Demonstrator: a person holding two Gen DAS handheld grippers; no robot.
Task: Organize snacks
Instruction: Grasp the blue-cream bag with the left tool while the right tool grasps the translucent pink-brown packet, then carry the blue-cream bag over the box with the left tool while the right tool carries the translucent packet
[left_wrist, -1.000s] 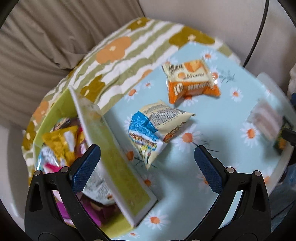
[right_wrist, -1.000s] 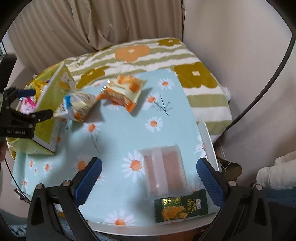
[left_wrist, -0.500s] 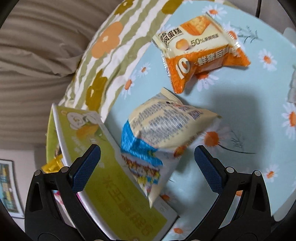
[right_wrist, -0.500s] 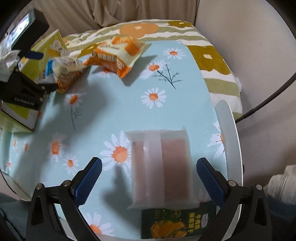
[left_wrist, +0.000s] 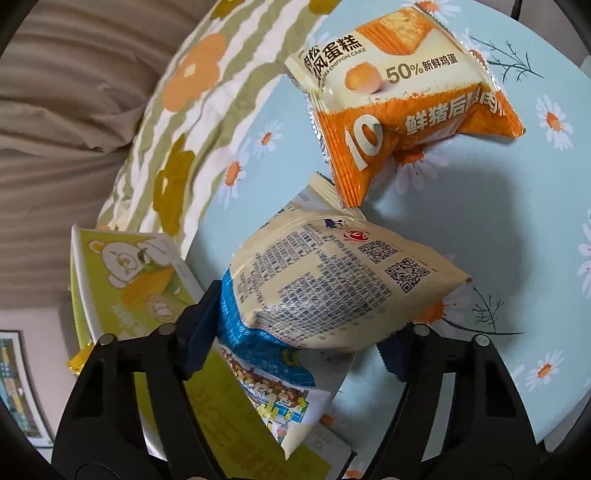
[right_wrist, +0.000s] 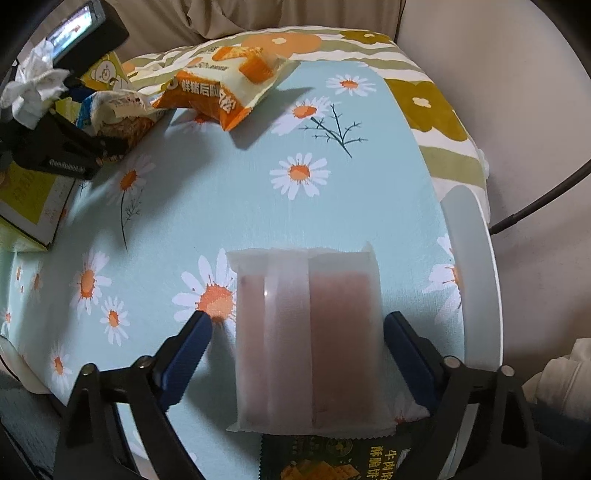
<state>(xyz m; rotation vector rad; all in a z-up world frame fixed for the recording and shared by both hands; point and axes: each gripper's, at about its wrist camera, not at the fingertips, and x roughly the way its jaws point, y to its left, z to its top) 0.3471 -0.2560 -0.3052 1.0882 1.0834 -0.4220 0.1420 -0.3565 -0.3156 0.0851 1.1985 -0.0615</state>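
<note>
The left claw (left_wrist: 295, 332) has its fingers pressed on both sides of the cream-and-blue snack bag (left_wrist: 332, 288) — gripping it beside the yellow-green box (left_wrist: 129, 280) at the worktop's (right_wrist: 221, 192) left edge. The orange cake packet (left_wrist: 399, 92) lies just beyond. The right claw (right_wrist: 295, 354) stands spread, straddling the translucent pink packet (right_wrist: 306, 339) near the right edge, not touching it.

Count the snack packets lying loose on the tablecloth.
4: cream packet between the left gripper fingers, orange packet behind, pink packet at the right gripper, green packet nearest. Boxed ones hidden.
</note>
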